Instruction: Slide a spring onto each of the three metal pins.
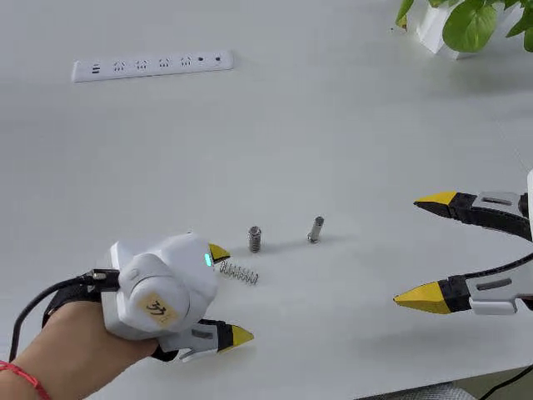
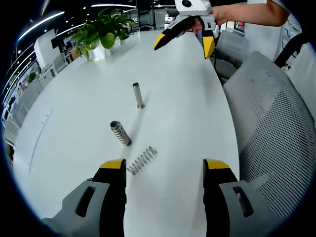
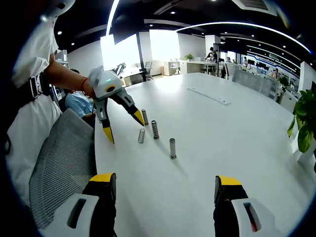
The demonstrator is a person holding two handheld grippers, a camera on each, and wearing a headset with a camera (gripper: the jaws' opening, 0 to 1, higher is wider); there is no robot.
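Two short metal pins stand upright near the middle of the white surface, a little apart. One is a silver pin wearing a coiled spring. The other, to its right in the head view, is a bare silver pin.

A loose steel coil spring lies flat just in front of the sprung pin. It is close beside one yellow jaw tip of the left gripper; whether they touch cannot be told. That gripper sits low over the surface, its jaws spread wide and empty. The right gripper hangs well off to the right, its jaws also spread and empty.

A white power strip lies at the far side of the surface. A green potted plant in the far right corner is cut off by the frame edge. In the left gripper view a grey mesh chair back stands against the surface's near edge.

In the right gripper view a small ribbed upright piece stands just behind a jaw tip of the left gripper. It is too small to tell whether it is a pin carrying a spring. In the head view the left gripper's white body covers part of the surface.
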